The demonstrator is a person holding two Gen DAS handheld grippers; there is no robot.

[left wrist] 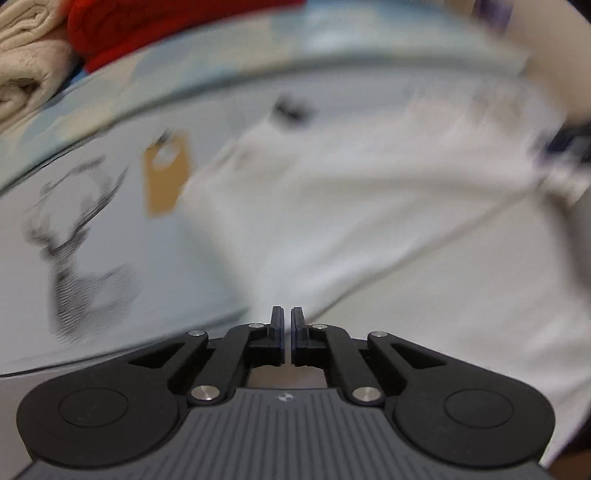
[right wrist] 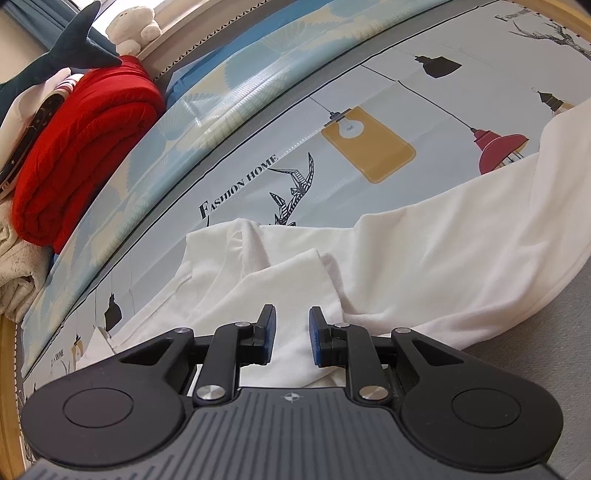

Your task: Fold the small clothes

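Note:
A white garment point(right wrist: 424, 266) lies crumpled on a printed tablecloth point(right wrist: 258, 147), with a folded flap running toward me in the right wrist view. My right gripper point(right wrist: 291, 317) hovers over that flap, its blue pads point(right wrist: 271, 332) apart and the cloth showing flat between them. The left wrist view is blurred by motion. There the same white garment point(left wrist: 369, 221) fills the middle and right, and my left gripper point(left wrist: 287, 312) is shut at the garment's near edge. The blur hides whether any fabric is pinched between its fingers.
A folded red cloth point(right wrist: 85, 147) and beige towels point(right wrist: 18, 273) are stacked at the far left, with a dark shark plush point(right wrist: 74, 48) and a white plush point(right wrist: 133, 26) behind. Both the red cloth point(left wrist: 166, 26) and the towels point(left wrist: 26, 55) show at the left view's top. Grey surface point(right wrist: 535, 369) lies right.

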